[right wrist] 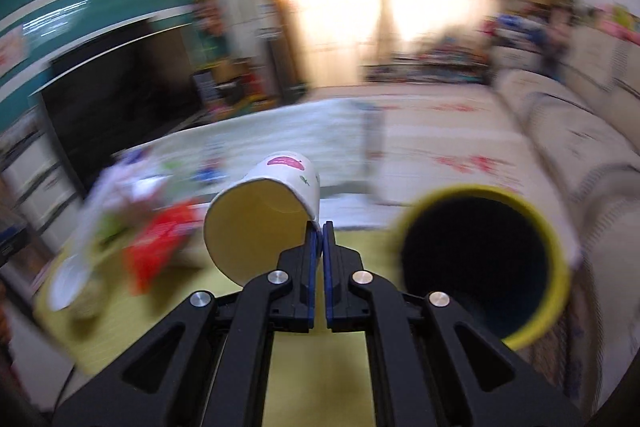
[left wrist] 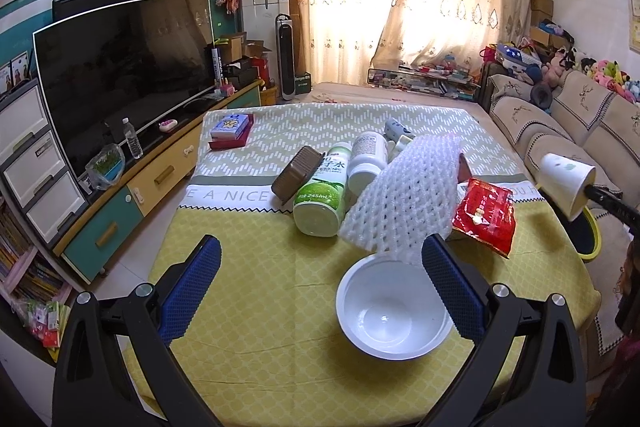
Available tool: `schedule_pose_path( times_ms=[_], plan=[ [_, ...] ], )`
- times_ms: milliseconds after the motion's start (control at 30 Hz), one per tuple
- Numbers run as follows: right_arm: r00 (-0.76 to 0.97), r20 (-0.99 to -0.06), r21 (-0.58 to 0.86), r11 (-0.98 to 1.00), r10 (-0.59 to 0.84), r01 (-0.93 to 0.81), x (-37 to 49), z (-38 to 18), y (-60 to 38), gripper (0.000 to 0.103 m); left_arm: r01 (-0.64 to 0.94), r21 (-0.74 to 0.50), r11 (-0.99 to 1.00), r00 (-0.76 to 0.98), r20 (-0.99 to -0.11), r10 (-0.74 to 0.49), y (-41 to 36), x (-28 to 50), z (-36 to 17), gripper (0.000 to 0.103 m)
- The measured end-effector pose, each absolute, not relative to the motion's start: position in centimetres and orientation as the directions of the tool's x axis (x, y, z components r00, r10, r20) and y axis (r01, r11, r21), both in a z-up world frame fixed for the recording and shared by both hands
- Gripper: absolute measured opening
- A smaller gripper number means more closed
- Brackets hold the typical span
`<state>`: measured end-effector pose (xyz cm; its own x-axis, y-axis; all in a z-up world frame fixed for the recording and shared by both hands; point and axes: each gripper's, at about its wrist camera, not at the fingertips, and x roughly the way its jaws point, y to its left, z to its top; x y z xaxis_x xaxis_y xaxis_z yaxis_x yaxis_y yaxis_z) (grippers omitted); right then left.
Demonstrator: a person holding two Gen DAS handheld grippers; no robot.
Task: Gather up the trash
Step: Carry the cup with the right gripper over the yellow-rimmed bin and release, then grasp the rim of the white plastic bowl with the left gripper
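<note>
My right gripper point(right wrist: 319, 227) is clamped on the rim of a paper cup point(right wrist: 262, 211): the jaws pinch the cup wall at its lip, mouth facing the camera, cup hanging left of and just past the tips. The right-wrist view is smeared, so I read this as mid-carry. The trash bin point(right wrist: 556, 239), yellow rim and dark inside, sits right of the jaws, close, mouth open toward me. From the left wrist the same paper cup point(left wrist: 566, 183) shows at the far right, tilted, just above the bin's yellow rim point(left wrist: 592, 251).

My left gripper point(left wrist: 322, 281) has its jaws wide apart, nothing between the pads. A white bowl point(left wrist: 394, 311) lies just ahead, nearer the right finger. Beyond the tips sit a white foam net point(left wrist: 404, 191), a green bottle point(left wrist: 320, 199), a white bottle point(left wrist: 366, 159), a brown tray point(left wrist: 296, 173) and a red packet point(left wrist: 486, 213), all on the yellow tablecloth point(left wrist: 248, 287).

Step in hand, as I judge it: drop the cup into the bin. Next move calls for swinging the tips right until the cup is over the dark opening, then parting the jaws. The cup is off to the left of the tips, so I'd overshoot a bit or it may catch the rim. After that, the bowl is the easy pick for the left.
</note>
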<state>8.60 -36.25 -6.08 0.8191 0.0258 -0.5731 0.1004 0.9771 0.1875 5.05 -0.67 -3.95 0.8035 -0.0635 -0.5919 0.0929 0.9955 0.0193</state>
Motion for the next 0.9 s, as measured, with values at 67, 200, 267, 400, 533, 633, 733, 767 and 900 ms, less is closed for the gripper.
schedule_pose_path(
  times_ms=[67, 200, 267, 400, 533, 633, 733, 767, 900],
  plan=[
    [0.799, -0.595, 0.163, 0.961, -0.086, 0.225, 8.7, -7.1, -38.8, 0.003, 0.1, 0.022, 0.995, 0.8, -0.596, -0.067, -1.1, 5.2, -4.1, 0.099],
    [0.724, -0.652, 0.124, 0.91, -0.226, 0.396, 9.6, -9.7, -42.9, 0.004, 0.114, 0.029, 0.993, 0.797, -0.6, -0.073, -1.7, 5.3, -4.3, 0.099],
    [0.691, -0.675, 0.107, 0.892, -0.259, 0.439, 10.0, -10.8, -43.8, 0.004, 0.122, 0.031, 0.992, 0.794, -0.603, -0.078, -2.1, 5.4, -4.4, 0.099],
    [0.649, -0.705, 0.108, 0.861, -0.286, 0.497, 11.3, -13.0, -45.4, 0.007, 0.132, 0.034, 0.991, 0.789, -0.608, -0.084, -2.5, 5.4, -4.5, 0.099],
    [0.656, -0.698, 0.122, 0.855, -0.288, 0.504, 11.1, -13.4, -45.9, 0.018, 0.138, 0.035, 0.99, 0.786, -0.612, -0.088, -2.7, 5.3, -4.6, 0.099],
    [0.671, -0.687, 0.127, 0.864, -0.278, 0.488, 10.7, -12.7, -45.1, 0.021, 0.142, 0.03, 0.989, 0.781, -0.618, -0.093, -2.7, 5.5, -4.8, 0.099],
    [0.685, -0.676, 0.129, 0.871, -0.272, 0.473, 10.2, -11.9, -44.0, 0.025, 0.153, 0.025, 0.988, 0.766, -0.635, -0.102, -2.8, 5.4, -5.3, 0.099],
    [0.687, -0.674, 0.129, 0.873, -0.27, 0.47, 10.2, -11.7, -43.9, 0.025, 0.155, 0.025, 0.988, 0.762, -0.64, -0.104, -2.8, 5.4, -5.4, 0.099],
    [0.7, -0.669, 0.135, 0.886, -0.248, 0.443, 10.3, -11.1, -42.9, 0.027, 0.154, 0.03, 0.988, 0.74, -0.666, -0.095, -2.8, 5.7, -6.2, 0.099]
  ],
)
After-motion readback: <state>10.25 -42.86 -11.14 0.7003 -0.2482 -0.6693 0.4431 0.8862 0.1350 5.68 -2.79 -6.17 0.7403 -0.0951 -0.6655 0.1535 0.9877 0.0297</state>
